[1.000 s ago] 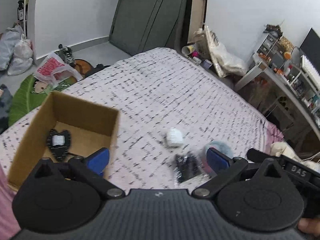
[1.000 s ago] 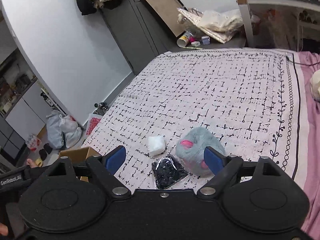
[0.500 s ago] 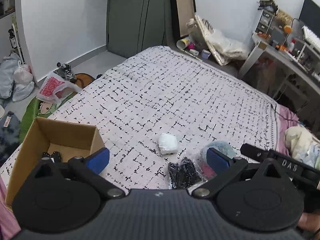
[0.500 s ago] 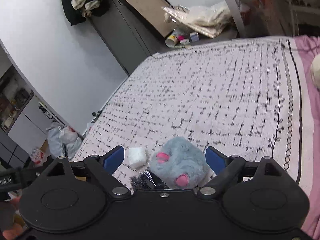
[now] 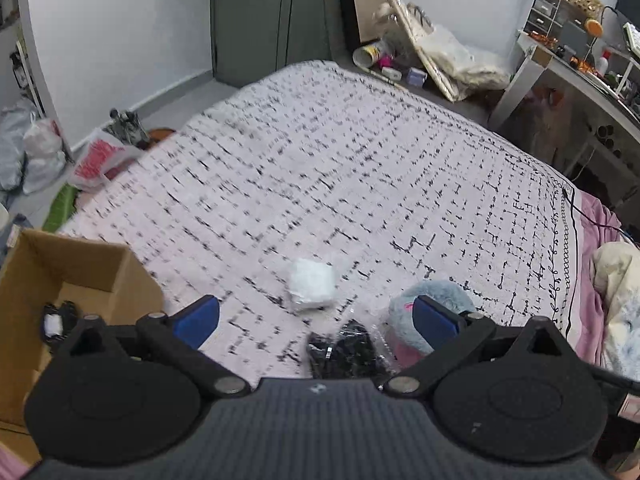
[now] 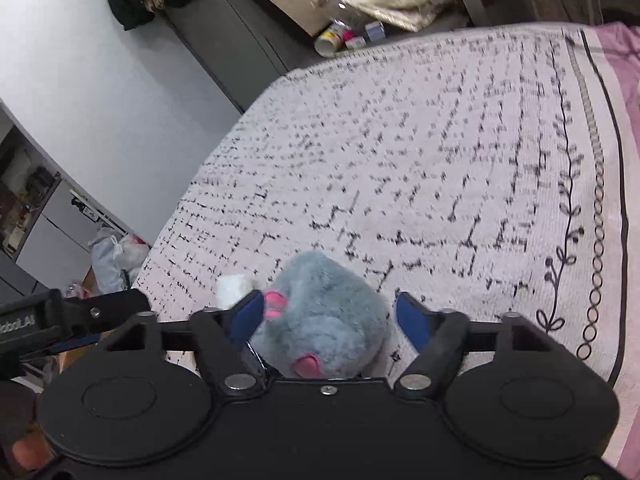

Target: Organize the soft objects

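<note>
A grey plush toy with pink patches (image 6: 320, 316) lies on the patterned bedspread (image 6: 440, 168), between the blue pads of my right gripper (image 6: 330, 316), which is open around it. The toy also shows in the left wrist view (image 5: 432, 300). Beside it lie a white soft bundle (image 5: 313, 285) and a black item in clear wrap (image 5: 346, 350). My left gripper (image 5: 316, 318) is open and empty above these. A cardboard box (image 5: 80, 264) at the left holds a black item (image 5: 56, 320).
The bed's far edge drops to a floor with bags (image 5: 36, 152), a dark wardrobe (image 5: 272, 16) and clutter (image 5: 420, 56). A desk (image 5: 580, 76) stands at the right. A pink sheet and cream bedding (image 5: 616, 280) lie at the bed's right side.
My right gripper has moved down and forward over the plush toy, which now sits between its fingers, and the jaws have narrowed. My left gripper has swung right, away from the box.
</note>
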Demonstrator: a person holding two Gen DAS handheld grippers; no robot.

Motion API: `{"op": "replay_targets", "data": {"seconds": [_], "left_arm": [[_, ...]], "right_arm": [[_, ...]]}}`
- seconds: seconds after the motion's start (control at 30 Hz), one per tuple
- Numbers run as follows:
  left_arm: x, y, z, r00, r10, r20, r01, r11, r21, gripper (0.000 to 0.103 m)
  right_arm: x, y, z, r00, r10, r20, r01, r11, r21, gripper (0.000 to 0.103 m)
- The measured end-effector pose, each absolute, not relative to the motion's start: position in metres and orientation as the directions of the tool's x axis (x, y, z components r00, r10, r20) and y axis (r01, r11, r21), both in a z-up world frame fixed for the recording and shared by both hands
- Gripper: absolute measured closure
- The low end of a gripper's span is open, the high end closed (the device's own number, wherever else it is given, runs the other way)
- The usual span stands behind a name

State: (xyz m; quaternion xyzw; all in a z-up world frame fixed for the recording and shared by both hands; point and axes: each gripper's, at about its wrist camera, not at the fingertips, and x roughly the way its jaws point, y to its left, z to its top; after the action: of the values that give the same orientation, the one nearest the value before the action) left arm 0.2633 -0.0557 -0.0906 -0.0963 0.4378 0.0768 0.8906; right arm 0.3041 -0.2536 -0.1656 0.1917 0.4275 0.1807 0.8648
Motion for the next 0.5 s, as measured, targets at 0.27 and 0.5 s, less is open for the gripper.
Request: {"op": "replay_targets", "data": {"seconds": [0.27,0.5], "left_arm": [[0.280,-0.076,-0.113,0.589,0.053,-0.806,-0.227,0.969,-0.102,0.007],[0.284,-0.091,-0.127,0.565,-0.001,-0.825,-0.226,0.962,-0.156,0.041]], "right_arm": [[0.300,-0.265,-0.177,0.528,0.537,-0.657,-0.151,0.821,0.550,0.063],[0.296,-0.279,-0.181,0.520,0.564,-0.642,-0.123,0.793,0.597,0.073]]}}
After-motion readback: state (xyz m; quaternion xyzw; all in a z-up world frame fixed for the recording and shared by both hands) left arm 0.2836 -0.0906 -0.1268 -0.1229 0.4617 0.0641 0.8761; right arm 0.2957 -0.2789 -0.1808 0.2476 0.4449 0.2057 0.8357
